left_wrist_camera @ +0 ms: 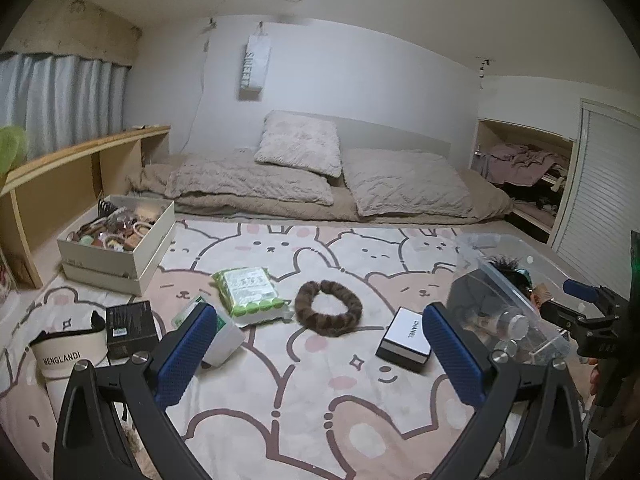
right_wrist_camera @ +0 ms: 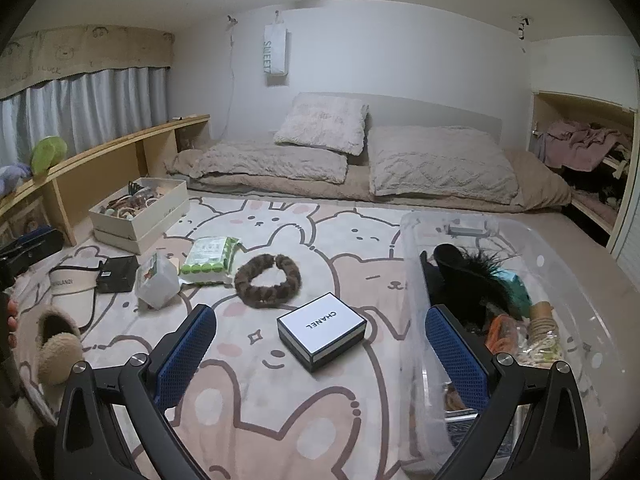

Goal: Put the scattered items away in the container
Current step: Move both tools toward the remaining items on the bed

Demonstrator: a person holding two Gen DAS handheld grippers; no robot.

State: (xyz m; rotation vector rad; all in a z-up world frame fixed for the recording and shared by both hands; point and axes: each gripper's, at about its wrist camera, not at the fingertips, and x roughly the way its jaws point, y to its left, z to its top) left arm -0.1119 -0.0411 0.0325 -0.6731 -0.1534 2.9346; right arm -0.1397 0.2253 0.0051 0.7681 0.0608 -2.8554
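A pink and cream blanket (right_wrist_camera: 304,400) is printed with brown-outlined bears and rabbits; a box (right_wrist_camera: 322,326) is seen with a white lid, black lettering and black sides; a furry ring (right_wrist_camera: 267,274) is patterned in dark and light brown checks; a packet (right_wrist_camera: 208,258) is marked in green and white; the container (right_wrist_camera: 580,320) is clear plastic; blue textured pads are borne on the black left hand-held gripper (left_wrist_camera: 320,350) and right hand-held gripper (right_wrist_camera: 322,350); the pillows (right_wrist_camera: 440,164) are beige.

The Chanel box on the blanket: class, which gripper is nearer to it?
Right. The right gripper hangs open just short of the Chanel box; the left gripper sits further back, with the box by its right finger.
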